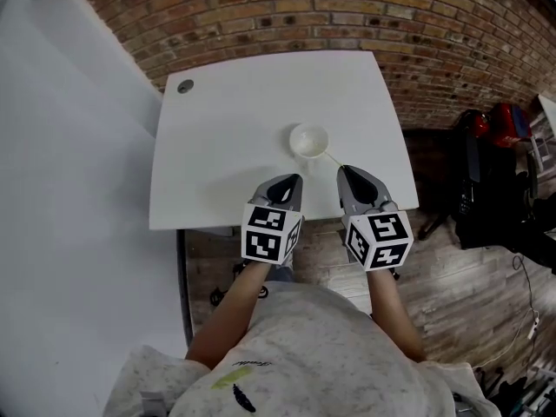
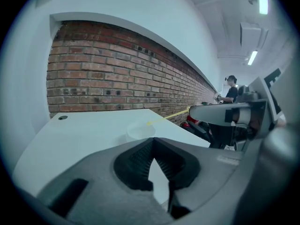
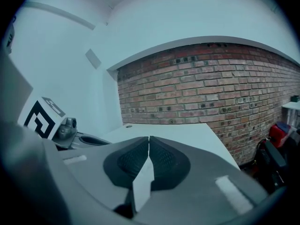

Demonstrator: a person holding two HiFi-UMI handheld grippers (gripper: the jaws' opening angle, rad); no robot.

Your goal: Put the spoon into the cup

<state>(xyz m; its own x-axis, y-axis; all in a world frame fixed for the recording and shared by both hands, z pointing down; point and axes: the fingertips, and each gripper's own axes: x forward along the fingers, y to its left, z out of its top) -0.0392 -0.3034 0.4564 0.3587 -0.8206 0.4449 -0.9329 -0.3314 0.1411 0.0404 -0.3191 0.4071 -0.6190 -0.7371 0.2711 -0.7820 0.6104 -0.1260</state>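
Observation:
A small white cup stands on the white table, a little in from its near edge. A thin pale yellow spoon rests in the cup, its handle leaning out to the right. The left gripper view shows the same cup and spoon handle ahead of the jaws. My left gripper is shut and empty, just short of the cup on its near left. My right gripper is shut and empty too, its tip close to the end of the handle. The cup is out of the right gripper view.
A round cable hole sits at the table's far left corner. A brick wall runs behind the table and a white wall stands to the left. Black bags and a red object lie on the wooden floor to the right.

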